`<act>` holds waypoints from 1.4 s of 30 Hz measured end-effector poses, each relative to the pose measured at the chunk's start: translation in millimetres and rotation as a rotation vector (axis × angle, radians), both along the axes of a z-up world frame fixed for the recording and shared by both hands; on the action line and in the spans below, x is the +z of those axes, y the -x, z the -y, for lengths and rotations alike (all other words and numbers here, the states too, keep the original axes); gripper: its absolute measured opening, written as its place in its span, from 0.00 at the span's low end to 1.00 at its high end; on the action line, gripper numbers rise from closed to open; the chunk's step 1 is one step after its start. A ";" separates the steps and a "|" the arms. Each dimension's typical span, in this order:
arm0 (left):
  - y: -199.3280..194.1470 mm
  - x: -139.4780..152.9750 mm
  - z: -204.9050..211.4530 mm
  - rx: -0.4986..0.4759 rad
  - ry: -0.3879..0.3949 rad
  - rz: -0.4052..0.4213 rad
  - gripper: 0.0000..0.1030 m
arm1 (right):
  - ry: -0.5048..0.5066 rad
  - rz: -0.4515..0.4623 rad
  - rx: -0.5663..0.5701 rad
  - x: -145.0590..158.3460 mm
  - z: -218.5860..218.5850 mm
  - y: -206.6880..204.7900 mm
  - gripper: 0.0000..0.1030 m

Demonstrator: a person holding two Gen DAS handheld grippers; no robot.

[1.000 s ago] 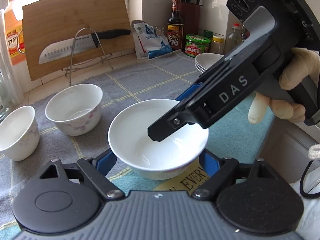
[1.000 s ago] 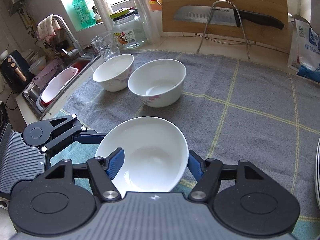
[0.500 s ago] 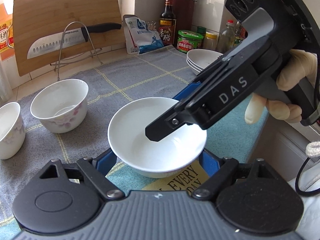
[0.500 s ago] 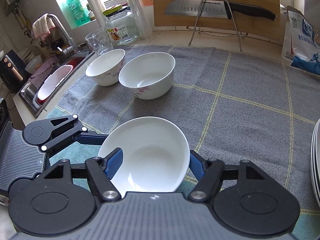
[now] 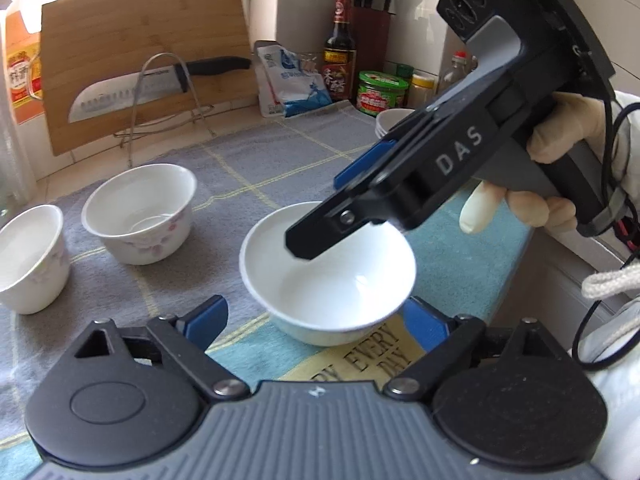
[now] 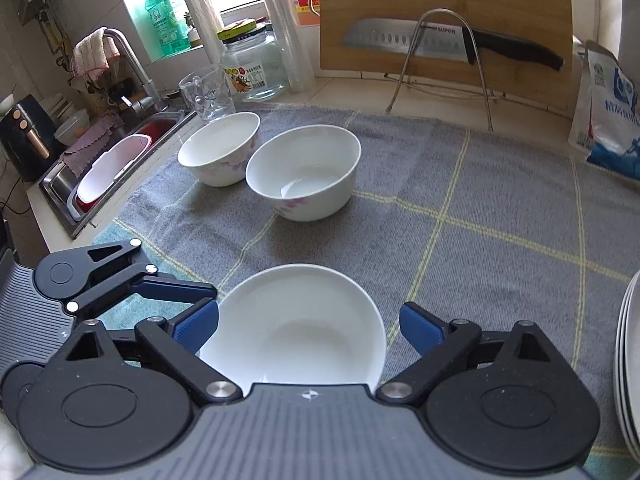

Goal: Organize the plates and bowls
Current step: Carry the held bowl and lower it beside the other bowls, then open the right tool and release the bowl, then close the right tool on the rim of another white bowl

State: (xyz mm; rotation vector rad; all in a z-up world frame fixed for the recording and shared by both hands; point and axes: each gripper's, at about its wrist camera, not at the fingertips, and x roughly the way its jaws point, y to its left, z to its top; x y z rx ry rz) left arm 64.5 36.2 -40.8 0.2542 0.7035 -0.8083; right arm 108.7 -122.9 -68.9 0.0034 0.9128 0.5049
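The white bowl (image 6: 294, 324) sits at twelve o'clock, right between both grippers. The right gripper (image 6: 308, 326) and left gripper (image 5: 316, 316) have just let go, fingers wide apart.

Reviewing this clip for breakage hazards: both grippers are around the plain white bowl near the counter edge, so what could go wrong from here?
The plain bowl sits close to the front edge of the mat; a nudge from the just-opened right gripper could push it off. The left gripper, also just opened, flanks it; uneven reclosing might tip it.
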 end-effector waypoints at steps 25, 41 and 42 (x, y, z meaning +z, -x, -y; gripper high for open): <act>-61.3 -13.2 -40.9 0.330 -0.069 0.102 0.93 | 0.210 0.137 0.086 14.1 -36.8 -49.3 1.00; -97.5 -21.6 -16.3 0.324 -0.077 0.117 0.91 | 0.193 0.119 0.180 4.1 -54.9 -105.7 0.96; -98.4 -21.7 -15.1 0.322 -0.075 0.118 0.91 | 0.189 0.115 0.188 3.1 -55.7 -108.9 0.95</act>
